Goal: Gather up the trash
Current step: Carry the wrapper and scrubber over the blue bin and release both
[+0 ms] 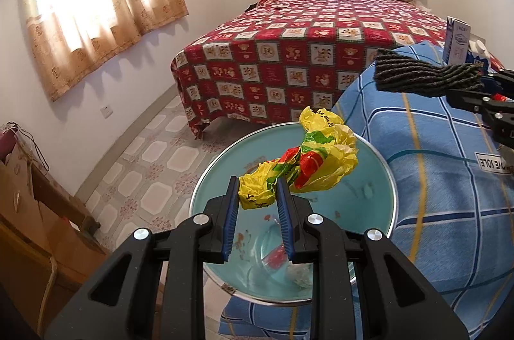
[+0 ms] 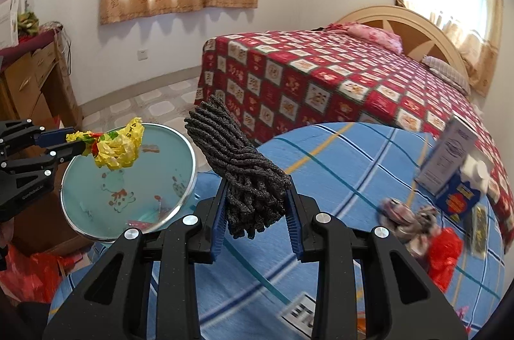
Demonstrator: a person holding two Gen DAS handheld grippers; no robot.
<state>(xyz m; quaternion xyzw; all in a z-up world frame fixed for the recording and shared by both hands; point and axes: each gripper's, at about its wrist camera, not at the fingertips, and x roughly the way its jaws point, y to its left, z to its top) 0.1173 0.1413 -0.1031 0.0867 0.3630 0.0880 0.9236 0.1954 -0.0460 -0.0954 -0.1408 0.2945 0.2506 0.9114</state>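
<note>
1. Your left gripper [image 1: 258, 190] has its jaws closed down to a narrow gap on one crumpled yellow plastic bag [image 1: 308, 160] with red and green print. You hold it by one end, so the bulk hangs forward over the teal basin [image 1: 221, 176]. That placement reads as deliberate: letting go here would likely drop the bag inside the rim.

2. Your right gripper [image 2: 257, 201] has its jaws part-closed on one dark, coarse knitted bundle [image 2: 237, 160], gripped at its lower end, the rest standing up and leaning left. It hovers above the blue checked cloth [image 2: 337, 166], beside the basin [image 2: 189, 156] rather than over it, apparently waiting its turn.

3. The basin sits at the cloth's left edge, within reach of both grippers, and serves as the collecting vessel. Inside, the left wrist view shows some items near the bottom, one red; their exact number cannot be told.

4. Count, held: one bag, one knitted bundle.

5. Count, remaining on the cloth in the right wrist view: one white-and-blue carton [image 2: 449, 160], one blue box [image 2: 459, 195] touching it, one red plastic scrap [image 2: 445, 256], one crumpled greyish wad [image 2: 408, 219]. Motion blur prevents finer identification.

6. Count, vessels: one basin. Grippers: two, both loaded.
</note>
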